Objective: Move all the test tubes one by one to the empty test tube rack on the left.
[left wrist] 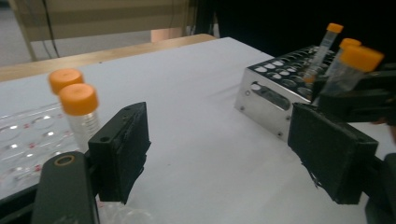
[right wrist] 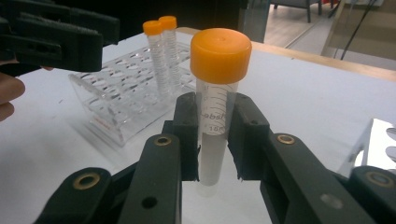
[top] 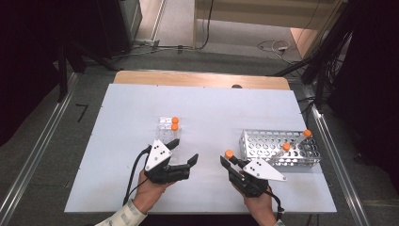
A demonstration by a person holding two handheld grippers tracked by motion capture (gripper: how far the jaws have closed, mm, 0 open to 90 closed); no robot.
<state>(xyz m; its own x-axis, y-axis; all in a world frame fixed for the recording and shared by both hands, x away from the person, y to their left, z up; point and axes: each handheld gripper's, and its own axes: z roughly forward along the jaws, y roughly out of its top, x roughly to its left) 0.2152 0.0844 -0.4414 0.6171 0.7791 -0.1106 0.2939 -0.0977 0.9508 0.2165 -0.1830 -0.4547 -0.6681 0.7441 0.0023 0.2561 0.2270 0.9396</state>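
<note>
My right gripper (top: 231, 162) (right wrist: 215, 135) is shut on a clear tube with an orange cap (top: 229, 154) (right wrist: 219, 56), held upright above the white table, left of the metal rack (top: 263, 147) (left wrist: 266, 100). Two more orange-capped tubes (top: 307, 133) (left wrist: 334, 28) lean in that rack. My left gripper (top: 182, 153) (left wrist: 224, 140) stands open with nothing between its jaws, just below a clear plastic rack (top: 164, 132) (right wrist: 116, 102). That rack holds two capped tubes (top: 174, 123) (left wrist: 78, 100). In the left gripper view the held tube (left wrist: 362, 58) shows at the right.
The white board (top: 211, 108) lies on a wooden table (top: 197, 77). Black stands and cables (top: 273, 46) crowd the floor behind and to the right. A metal rail (top: 33, 155) runs along the left side.
</note>
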